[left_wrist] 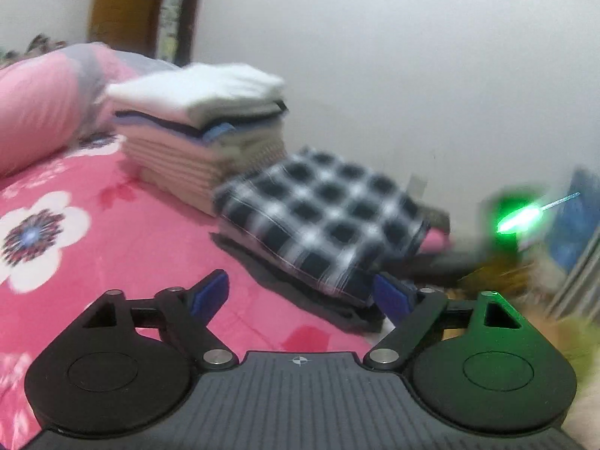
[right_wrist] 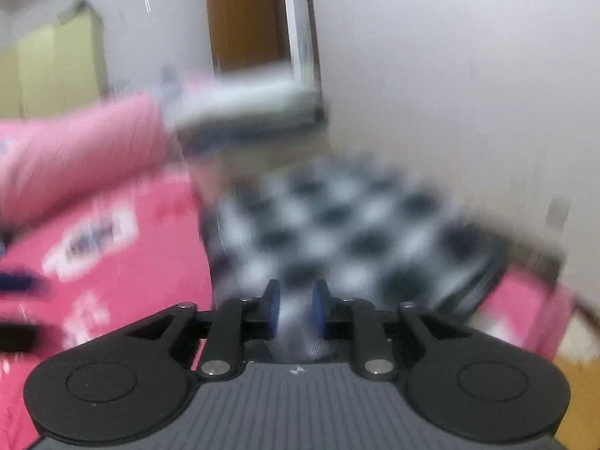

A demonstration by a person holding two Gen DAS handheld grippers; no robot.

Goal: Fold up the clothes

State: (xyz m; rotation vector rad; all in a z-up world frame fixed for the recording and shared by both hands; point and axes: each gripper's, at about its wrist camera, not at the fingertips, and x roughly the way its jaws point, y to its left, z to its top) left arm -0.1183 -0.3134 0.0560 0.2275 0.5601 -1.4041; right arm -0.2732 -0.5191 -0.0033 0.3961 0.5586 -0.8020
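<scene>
A folded black-and-white plaid garment [left_wrist: 322, 221] lies on the pink floral bedspread [left_wrist: 131, 232], on top of darker folded cloth. My left gripper [left_wrist: 300, 294] is open just in front of it, and its right blue pad [left_wrist: 390, 296] sits by the garment's near corner with nothing held. The right wrist view is heavily blurred. There the plaid garment [right_wrist: 356, 232] fills the middle, and my right gripper [right_wrist: 296, 311] is shut on a fold of its near edge.
A tall stack of folded clothes [left_wrist: 198, 131], topped in white, stands behind the plaid garment near the white wall [left_wrist: 412, 75]. A pink pillow [left_wrist: 41, 108] lies at the left. The bed edge falls away at the right, beside a green light [left_wrist: 521, 217].
</scene>
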